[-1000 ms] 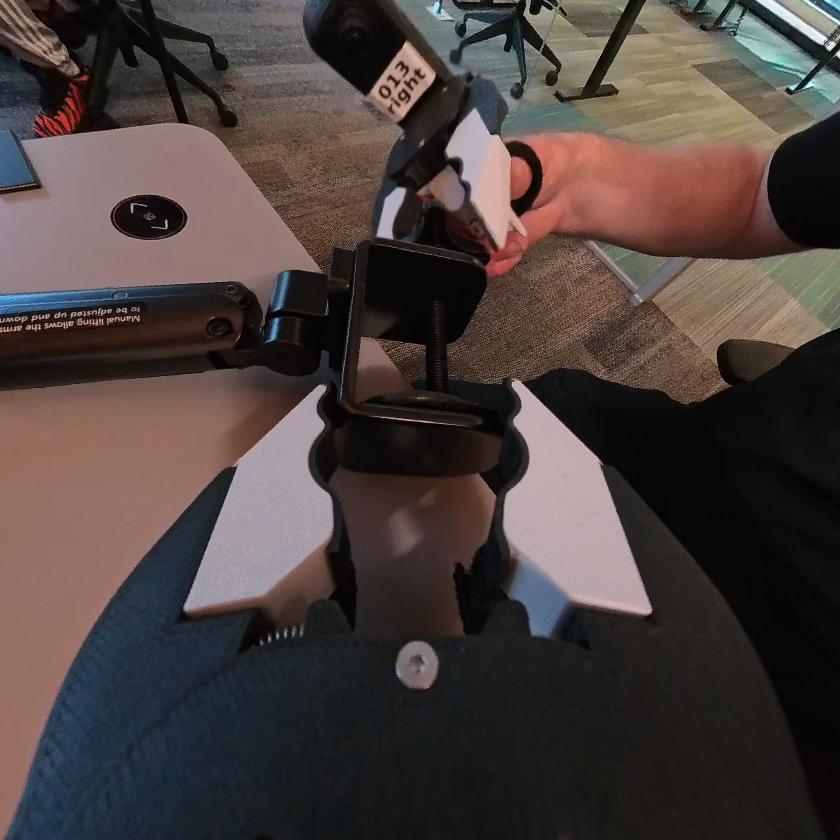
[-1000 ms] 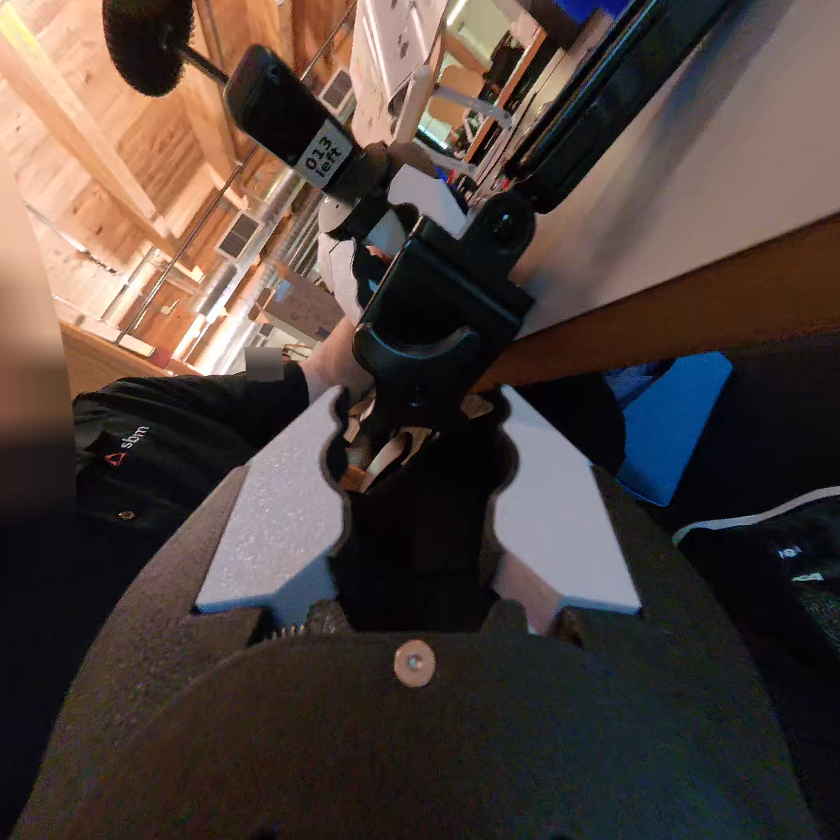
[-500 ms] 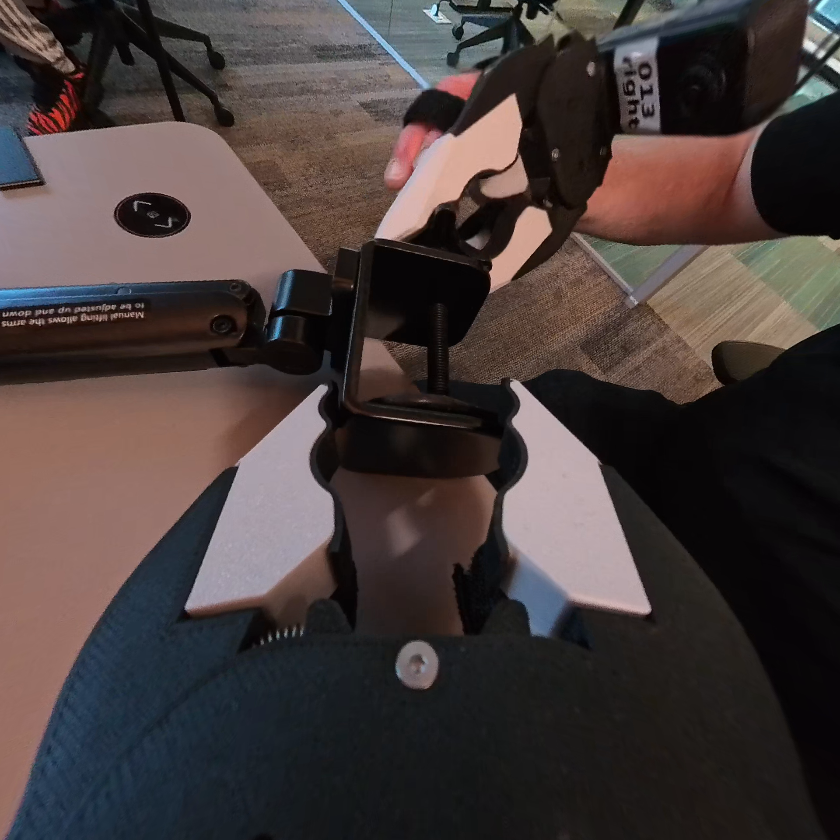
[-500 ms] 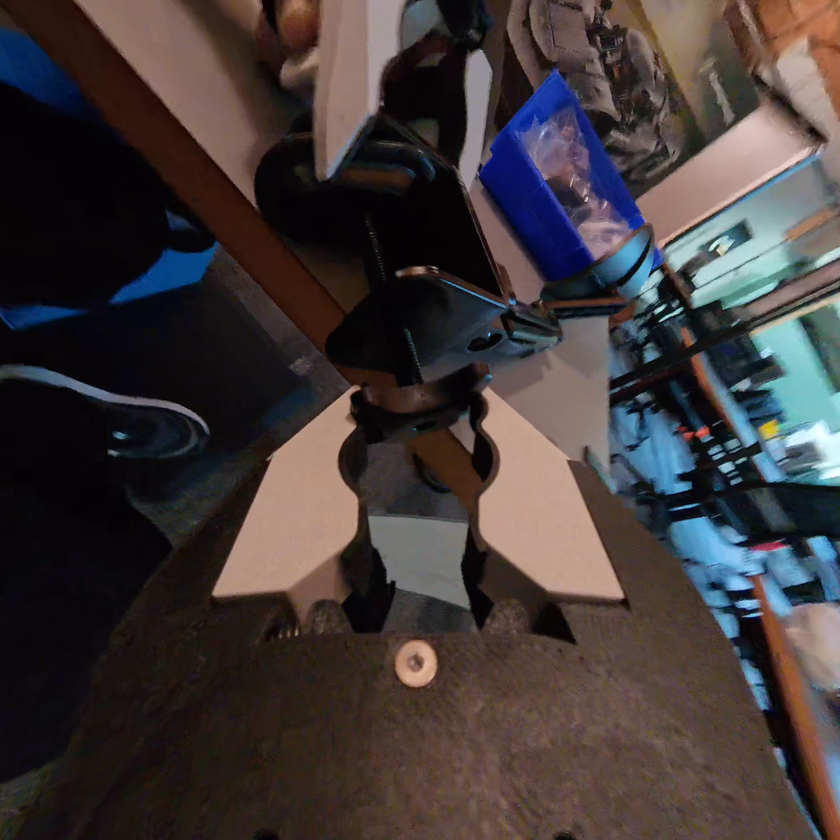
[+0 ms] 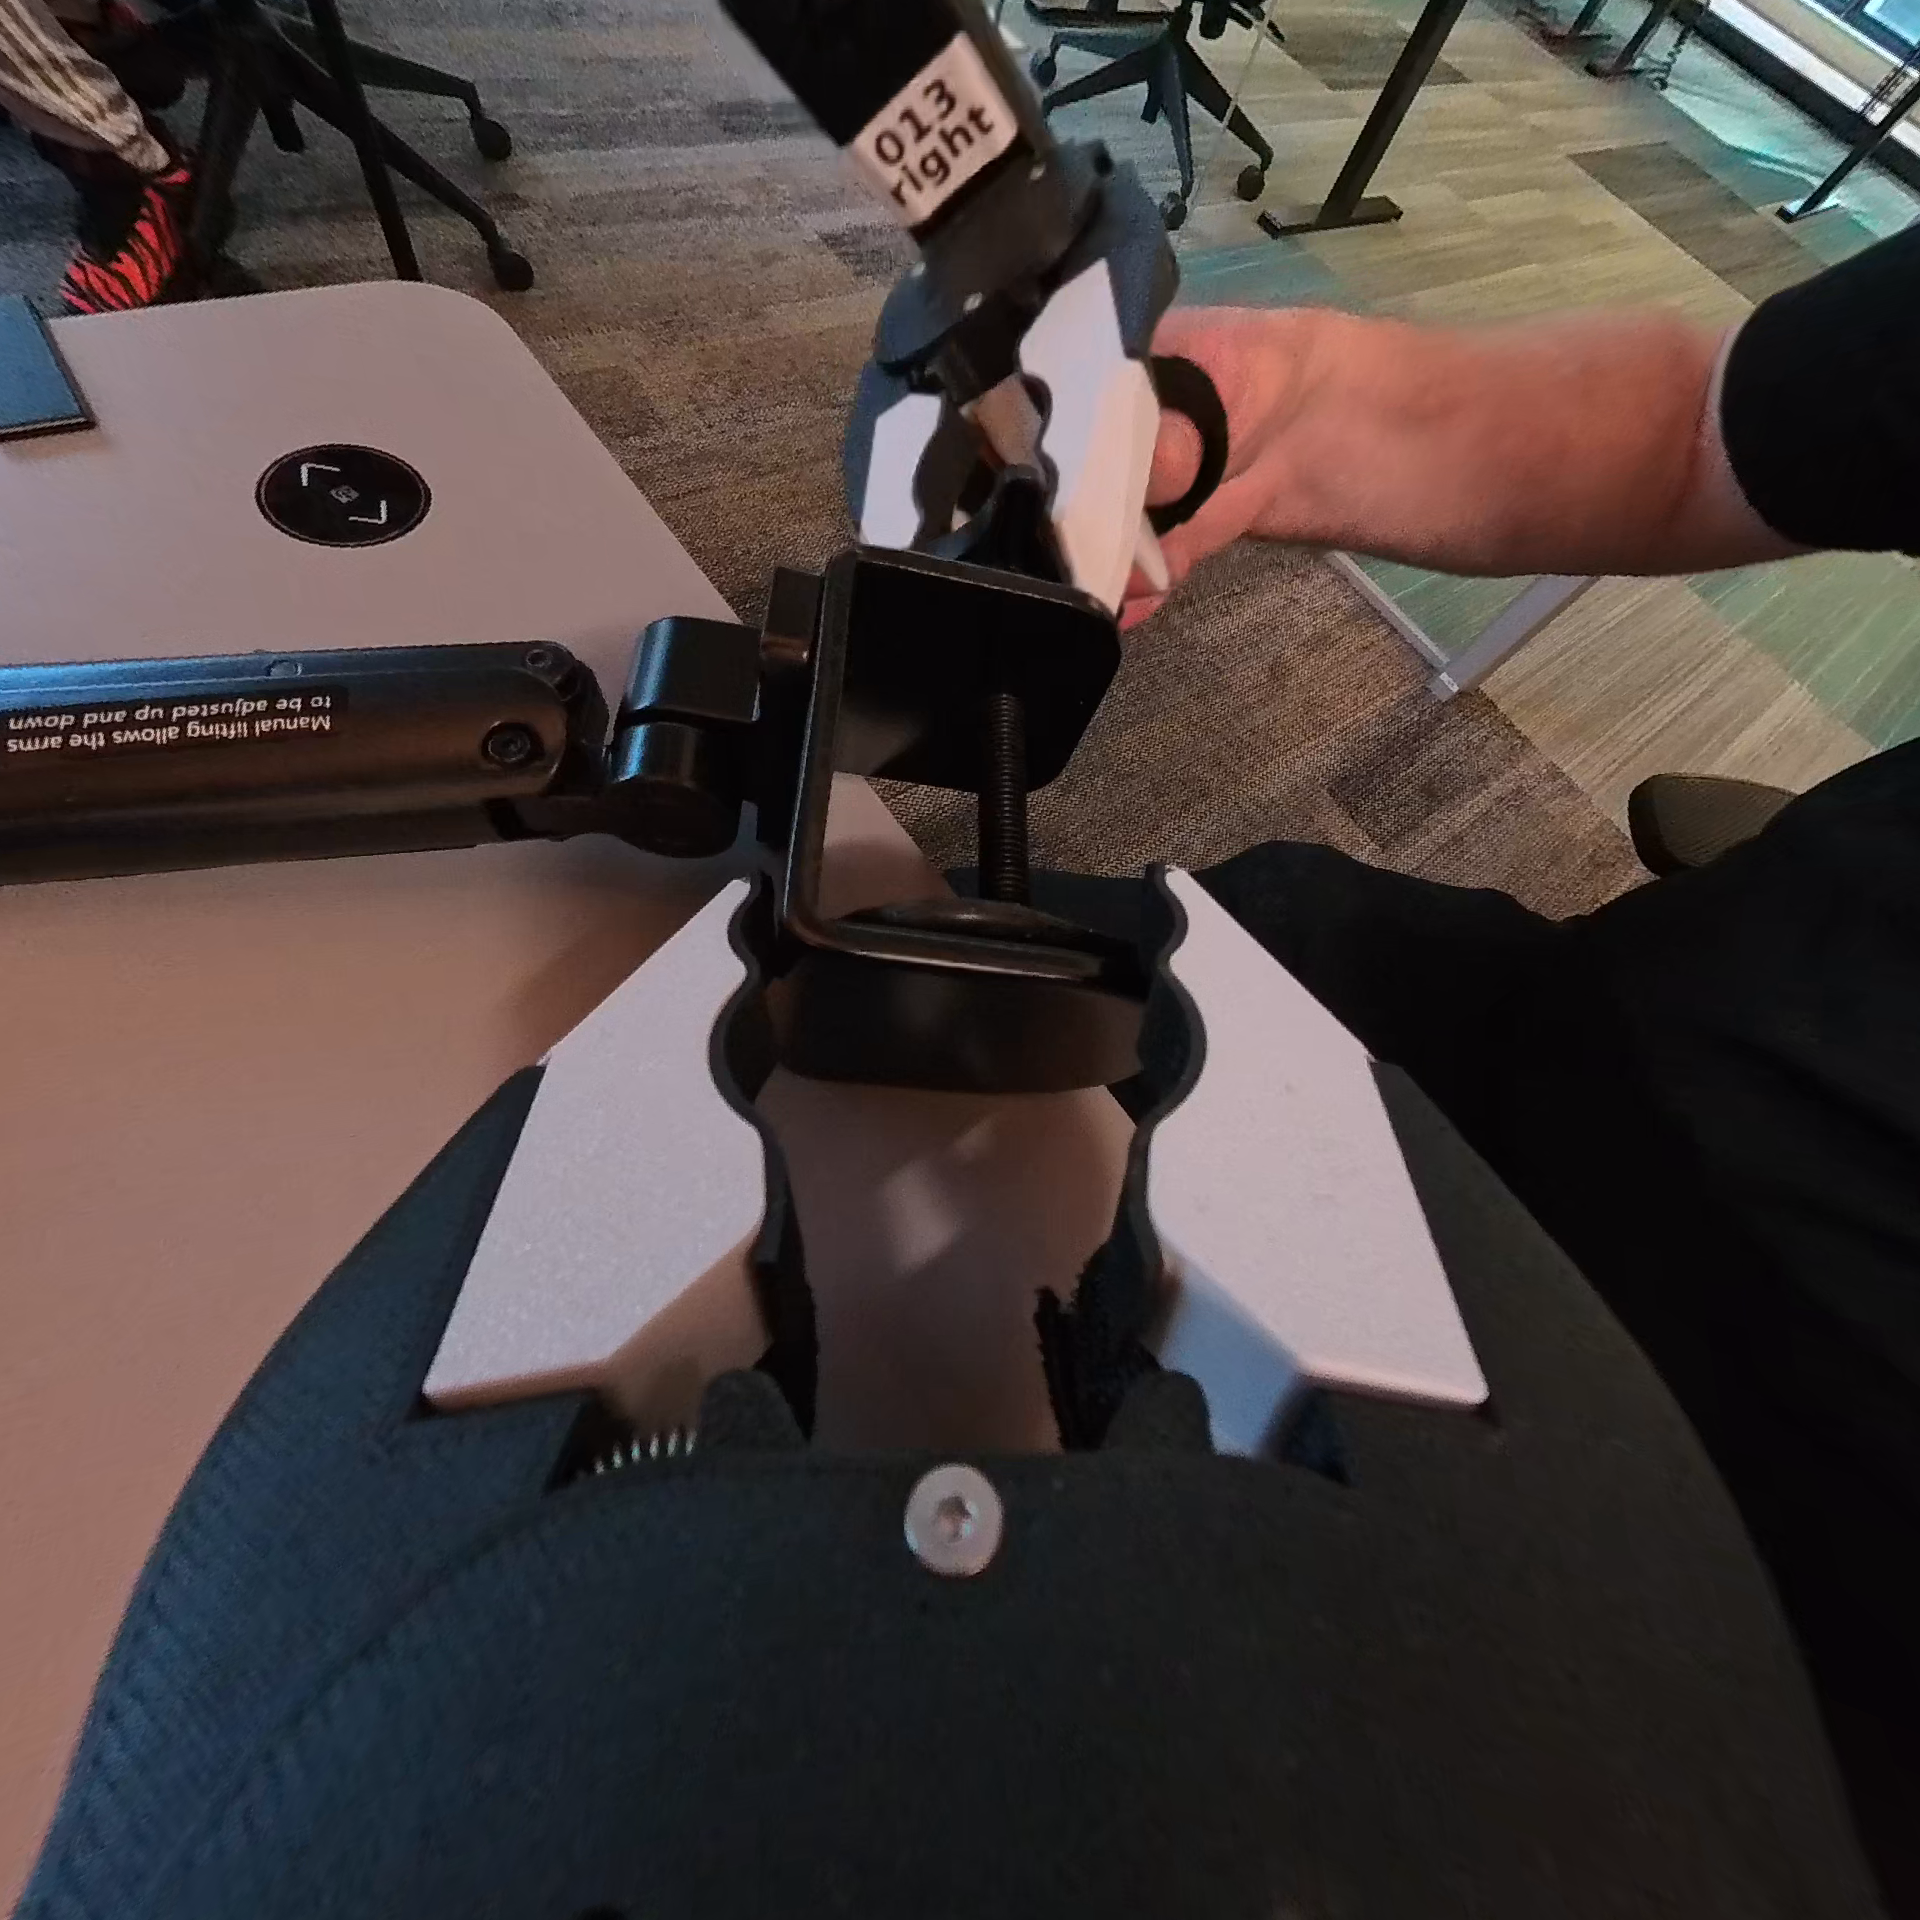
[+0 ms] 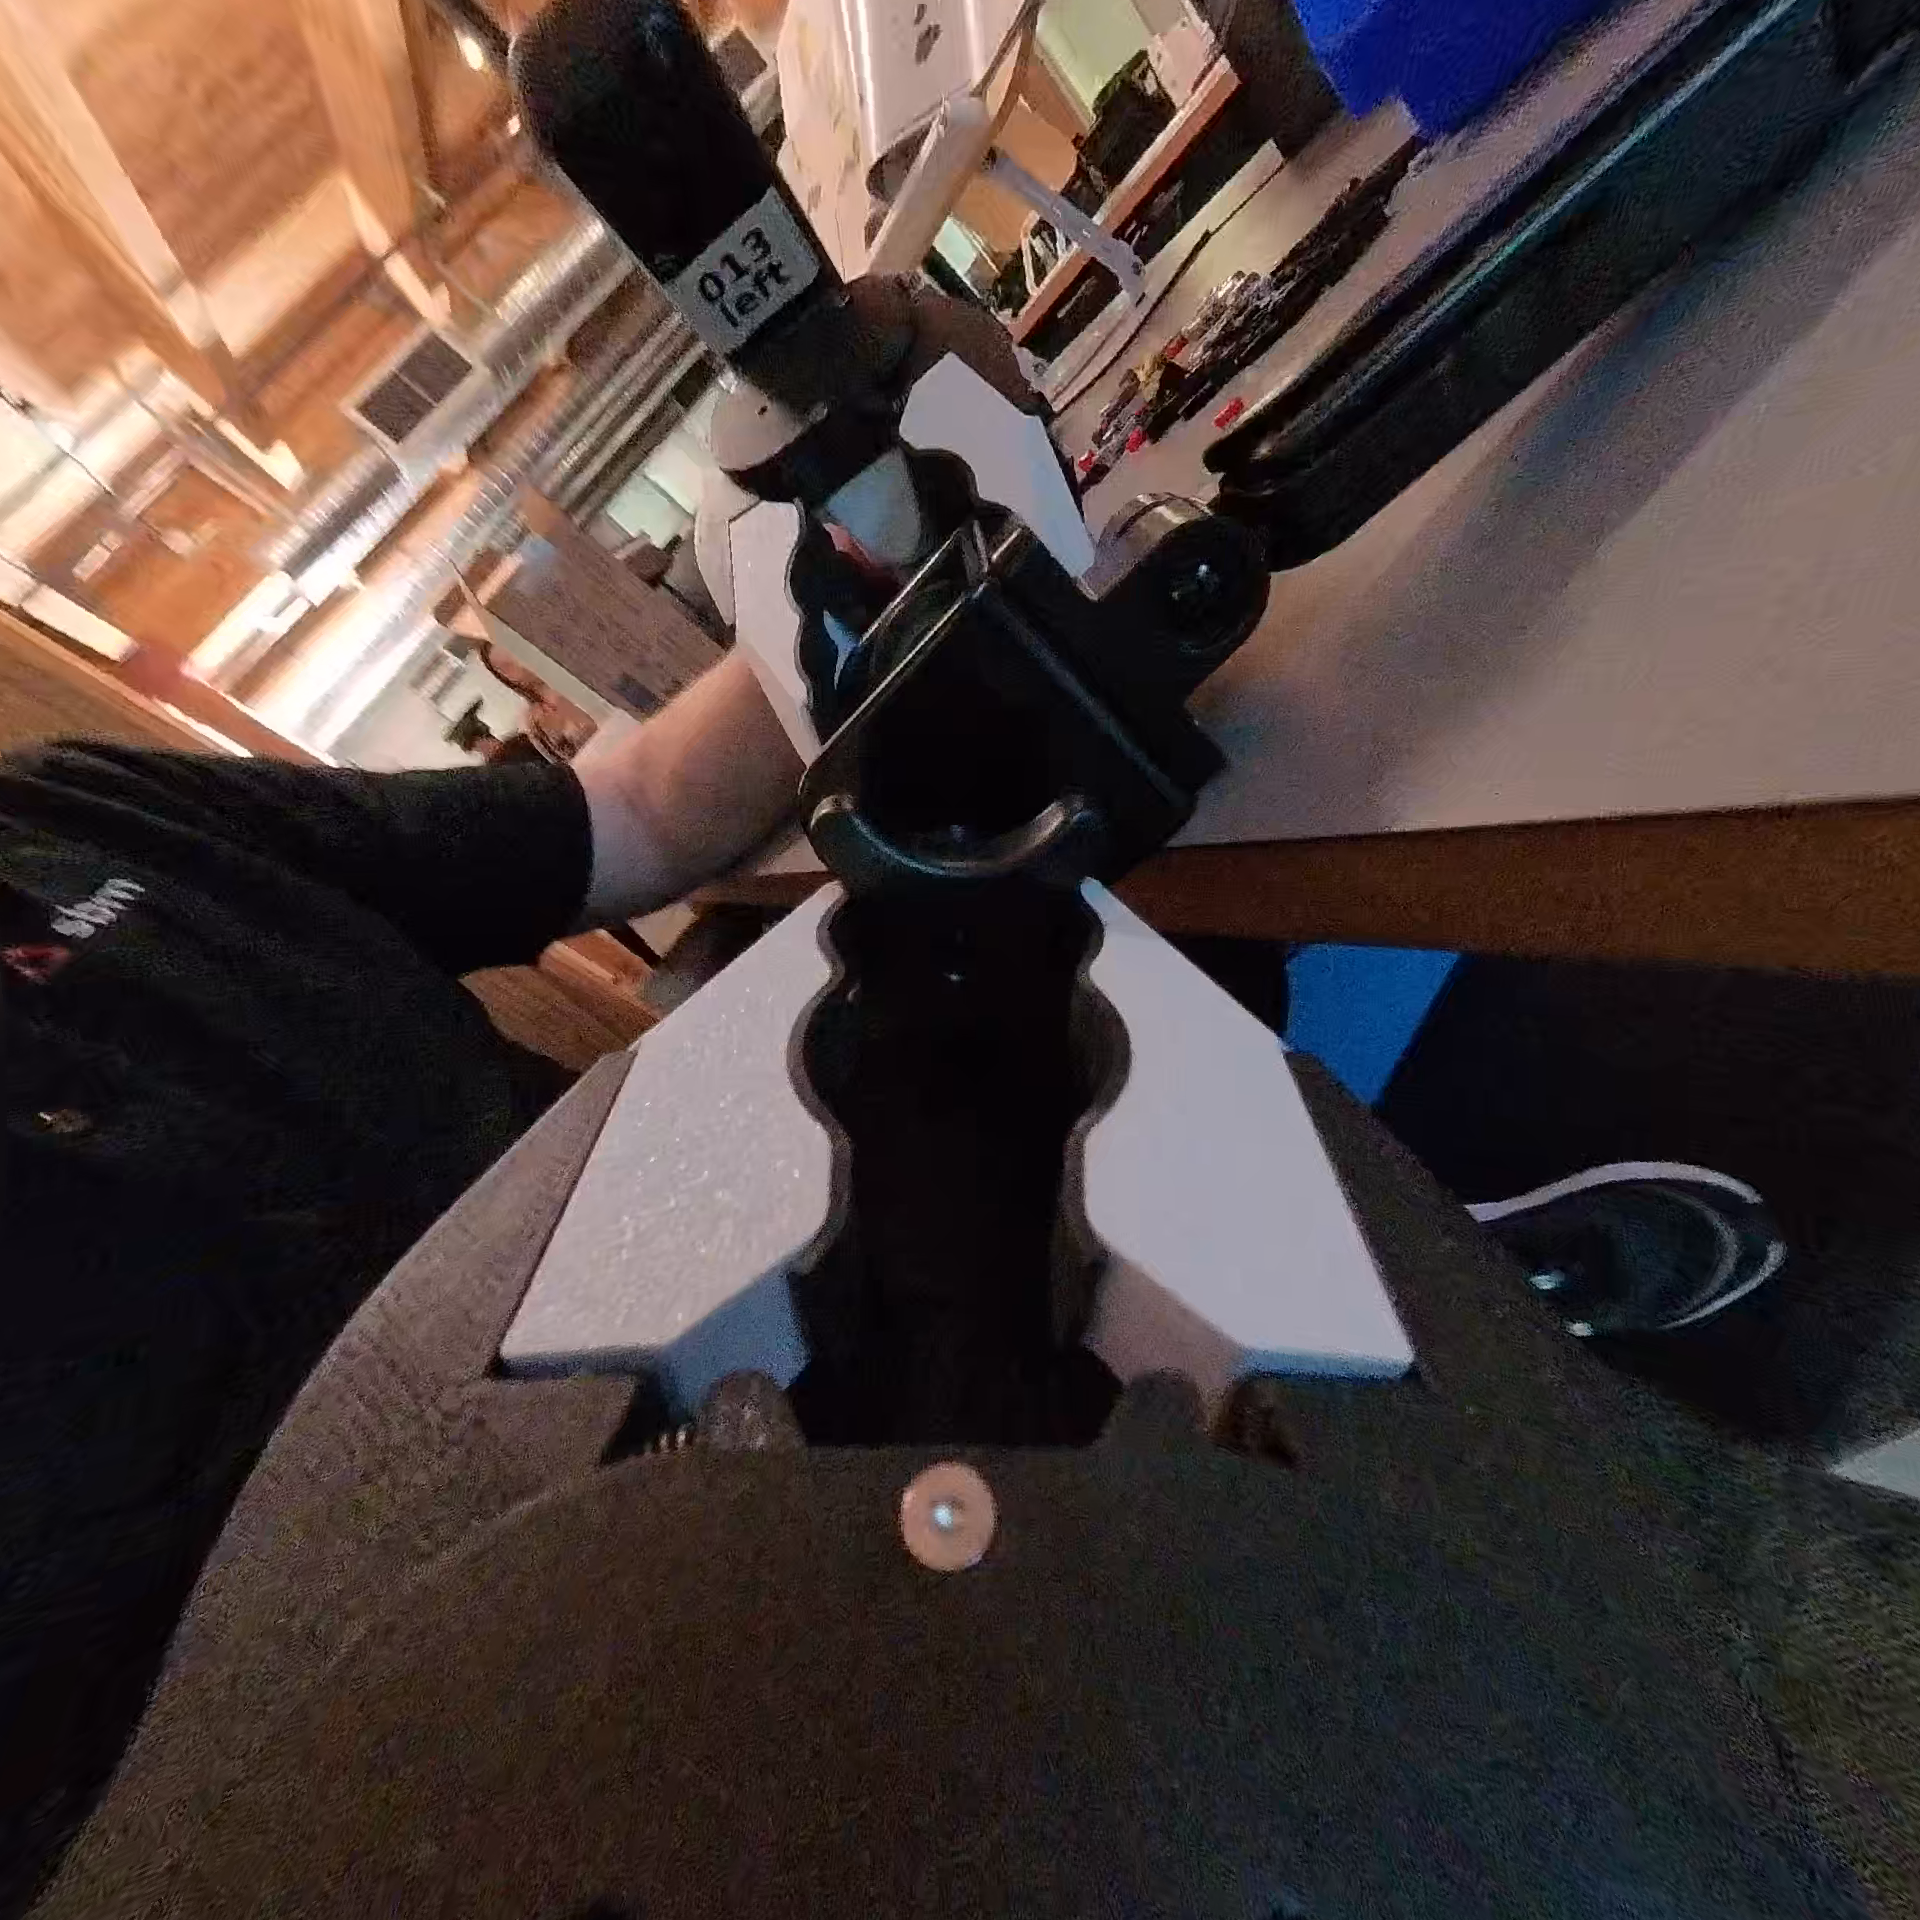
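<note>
At the desk (image 5: pixel 260 1039) edge, a black clamp (image 5: pixel 935 748) on a black arm (image 5: pixel 260 748) straddles the rim; its screw (image 5: pixel 1006 800) runs crosswise to the desktop, 1 end at the base, the other at a wing knob (image 6: pixel 951 847) below; left gripper (image 5: pixel 951 997) pinches the round base on the desktop; right gripper (image 6: pixel 956 914) meets the knob from beneath, fingers close on it, grip looks firm; both touch the clamp; the underside pad and the arm's far end are hidden.
</note>
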The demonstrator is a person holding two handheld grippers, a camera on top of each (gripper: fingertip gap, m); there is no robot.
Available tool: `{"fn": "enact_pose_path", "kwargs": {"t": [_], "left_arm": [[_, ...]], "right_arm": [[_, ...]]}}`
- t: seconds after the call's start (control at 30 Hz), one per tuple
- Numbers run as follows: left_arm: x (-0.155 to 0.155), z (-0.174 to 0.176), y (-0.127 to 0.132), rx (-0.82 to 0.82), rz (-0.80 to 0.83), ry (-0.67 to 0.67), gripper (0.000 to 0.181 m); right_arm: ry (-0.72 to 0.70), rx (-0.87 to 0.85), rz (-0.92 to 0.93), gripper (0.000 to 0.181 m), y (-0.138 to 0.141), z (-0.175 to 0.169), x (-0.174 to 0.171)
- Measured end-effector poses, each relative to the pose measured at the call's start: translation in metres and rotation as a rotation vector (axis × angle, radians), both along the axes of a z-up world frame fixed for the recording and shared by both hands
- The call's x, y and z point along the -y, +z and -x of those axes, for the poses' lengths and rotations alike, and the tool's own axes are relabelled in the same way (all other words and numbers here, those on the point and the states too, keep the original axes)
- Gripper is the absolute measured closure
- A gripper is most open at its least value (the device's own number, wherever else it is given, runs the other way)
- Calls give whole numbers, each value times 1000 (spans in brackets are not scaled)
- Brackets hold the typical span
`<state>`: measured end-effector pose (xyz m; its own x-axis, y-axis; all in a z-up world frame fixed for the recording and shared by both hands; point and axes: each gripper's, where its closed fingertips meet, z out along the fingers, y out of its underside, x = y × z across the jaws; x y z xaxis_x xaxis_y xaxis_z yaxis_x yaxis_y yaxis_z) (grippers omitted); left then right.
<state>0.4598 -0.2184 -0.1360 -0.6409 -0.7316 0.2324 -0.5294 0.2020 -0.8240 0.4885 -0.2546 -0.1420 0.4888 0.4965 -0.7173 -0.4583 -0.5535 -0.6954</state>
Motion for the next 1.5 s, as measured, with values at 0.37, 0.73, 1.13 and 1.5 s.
{"fn": "enact_pose_path", "kwargs": {"t": [0.37, 0.73, 1.13, 1.5], "left_arm": [[-2, 0, 0, -3, 6, 1, 111], [-2, 0, 0, -2, 5, 0, 111], [-1, -1, 3, 26, 2, -1, 116], [-2, -3, 5, 5, 42, 6, 121]], "right_arm": [[-252, 1526, -546, 142, -8, -19, -7], [-30, -145, -41, 118, 14, -18, 6], [-238, 1519, -477, 141, -14, -24, -15], [-240, 707, -354, 117, 1, -12, 4]]}}
